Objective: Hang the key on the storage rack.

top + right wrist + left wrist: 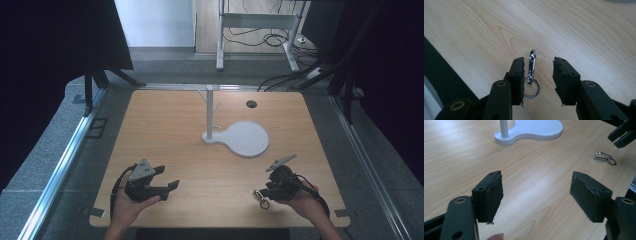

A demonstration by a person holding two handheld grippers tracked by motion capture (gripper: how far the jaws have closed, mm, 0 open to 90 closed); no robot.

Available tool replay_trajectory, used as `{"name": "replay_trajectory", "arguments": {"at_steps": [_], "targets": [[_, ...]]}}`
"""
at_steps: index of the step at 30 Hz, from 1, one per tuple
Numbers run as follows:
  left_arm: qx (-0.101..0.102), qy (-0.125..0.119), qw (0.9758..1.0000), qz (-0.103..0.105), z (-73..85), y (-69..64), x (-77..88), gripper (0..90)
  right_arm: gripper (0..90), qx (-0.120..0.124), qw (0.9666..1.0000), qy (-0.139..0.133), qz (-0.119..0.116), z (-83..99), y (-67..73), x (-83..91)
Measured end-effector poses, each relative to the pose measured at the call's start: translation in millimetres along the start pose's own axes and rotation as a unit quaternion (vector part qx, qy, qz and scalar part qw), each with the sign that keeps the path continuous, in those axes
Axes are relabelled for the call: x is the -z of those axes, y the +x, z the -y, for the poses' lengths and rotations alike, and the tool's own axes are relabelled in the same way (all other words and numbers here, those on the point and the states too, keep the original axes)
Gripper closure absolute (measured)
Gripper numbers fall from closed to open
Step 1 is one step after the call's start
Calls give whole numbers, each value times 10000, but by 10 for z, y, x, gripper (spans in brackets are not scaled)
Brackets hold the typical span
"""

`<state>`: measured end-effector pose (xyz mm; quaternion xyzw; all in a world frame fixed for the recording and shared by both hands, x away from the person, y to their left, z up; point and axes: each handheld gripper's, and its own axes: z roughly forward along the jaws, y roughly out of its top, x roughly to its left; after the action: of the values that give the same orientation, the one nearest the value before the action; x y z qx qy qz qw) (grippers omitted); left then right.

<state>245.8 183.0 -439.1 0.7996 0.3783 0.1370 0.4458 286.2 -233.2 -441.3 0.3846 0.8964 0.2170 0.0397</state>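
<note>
The right tool (537, 75) is half open around the small, light, hard, slippery metal key clip (531, 65), best pinched on its long sides, lying on the desk (165, 130) well before the white stand (237, 136).

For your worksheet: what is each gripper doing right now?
Left gripper: open, holding nothing.
Right gripper: open around the clip, not gripping it.
</note>
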Motion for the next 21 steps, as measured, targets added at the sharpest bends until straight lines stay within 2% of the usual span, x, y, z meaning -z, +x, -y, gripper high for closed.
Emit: {"name": "replay_trajectory", "arguments": {"at_steps": [1, 4, 21], "targets": [[4, 10, 10000, -15, 4, 4, -5, 270, 636, 43, 9999, 122, 11, -7, 15, -57], [8, 25, 10000, -17, 7, 8, -11, 270, 655, 109, 9997, 236, -15, -17, 44, -123], [44, -17, 10000, -52, 11, 42, 36, 270, 743, 241, 9979, 579, 166, -77, 121, -291]]}}
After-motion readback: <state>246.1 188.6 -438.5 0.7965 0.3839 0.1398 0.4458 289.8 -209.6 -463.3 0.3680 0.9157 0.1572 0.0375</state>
